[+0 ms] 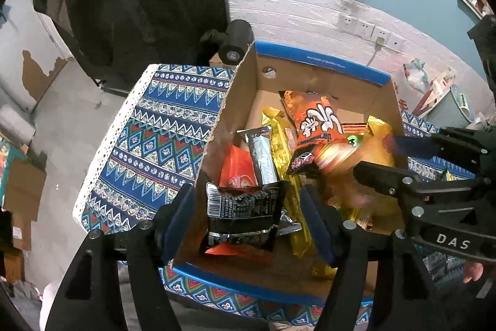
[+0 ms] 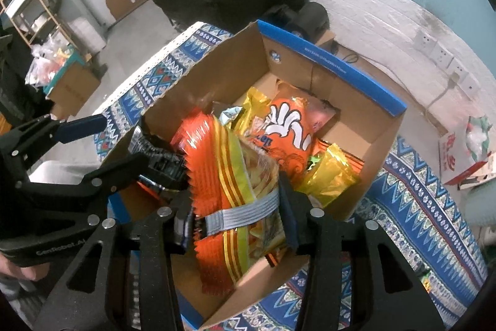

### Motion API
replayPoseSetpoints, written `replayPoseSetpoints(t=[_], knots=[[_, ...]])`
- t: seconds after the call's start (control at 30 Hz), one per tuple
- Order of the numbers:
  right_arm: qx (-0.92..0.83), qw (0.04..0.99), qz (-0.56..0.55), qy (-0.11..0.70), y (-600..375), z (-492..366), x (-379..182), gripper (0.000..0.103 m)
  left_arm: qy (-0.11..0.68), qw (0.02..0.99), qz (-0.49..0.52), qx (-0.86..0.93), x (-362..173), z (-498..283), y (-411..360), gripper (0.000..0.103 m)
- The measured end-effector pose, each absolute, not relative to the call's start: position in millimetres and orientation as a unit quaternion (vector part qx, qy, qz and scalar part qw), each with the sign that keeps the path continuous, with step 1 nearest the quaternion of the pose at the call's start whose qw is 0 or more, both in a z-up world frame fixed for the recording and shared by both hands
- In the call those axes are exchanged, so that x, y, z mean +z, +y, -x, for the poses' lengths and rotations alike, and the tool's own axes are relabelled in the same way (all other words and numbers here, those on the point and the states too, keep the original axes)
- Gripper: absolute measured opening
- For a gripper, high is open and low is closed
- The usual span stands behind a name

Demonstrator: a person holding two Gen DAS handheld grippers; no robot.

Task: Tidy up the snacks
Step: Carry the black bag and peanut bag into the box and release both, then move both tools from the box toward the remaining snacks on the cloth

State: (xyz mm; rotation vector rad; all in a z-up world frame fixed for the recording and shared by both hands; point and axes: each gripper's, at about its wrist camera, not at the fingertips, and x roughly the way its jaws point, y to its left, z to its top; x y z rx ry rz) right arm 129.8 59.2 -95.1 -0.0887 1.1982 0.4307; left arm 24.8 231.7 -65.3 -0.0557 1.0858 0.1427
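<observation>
A cardboard box (image 1: 310, 76) (image 2: 235, 64) with a blue rim stands on a blue patterned tablecloth (image 1: 148, 138) and holds several snack packets. My left gripper (image 1: 246, 200) (image 2: 127, 141) hangs open at the box's near left wall. A black packet (image 1: 241, 216) (image 2: 161, 157) lies between its jaws, and the pads stand clear of it. My right gripper (image 2: 235, 200) (image 1: 372, 155) is over the box's right side. An orange packet with yellow stripes (image 2: 223, 176) sits loose between its parted pads. Beyond lie an orange packet with a white hand (image 1: 319, 123) (image 2: 288, 126) and yellow packets (image 1: 279, 145) (image 2: 331, 176).
A black cylinder (image 1: 235, 42) stands behind the box's far corner, with wall sockets (image 1: 365, 28) beyond. A red and white bag (image 2: 465, 157) lies to the right. The table's edge drops to the floor on the left, where a cardboard carton (image 2: 74, 86) stands.
</observation>
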Motion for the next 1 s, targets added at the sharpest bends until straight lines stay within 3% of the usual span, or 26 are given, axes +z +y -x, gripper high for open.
replayPoseSetpoints(t=[0.1,0.3,1.0], knots=[[0.192,0.809,0.04,0.554,55,-130,-92,0.064,0.517,0.853,0.028,0.067,-65,-25,231,0.071],[0.171,0.817,0.026,0.551,38,-129,-84,0.069,0.514,0.856,0.03,0.05,-62,-25,220,0.071],[0.075,0.834,0.006,0.546,-72,-86,-66,0.077,0.508,0.859,-0.015,-0.052,-47,-30,113,0.073]])
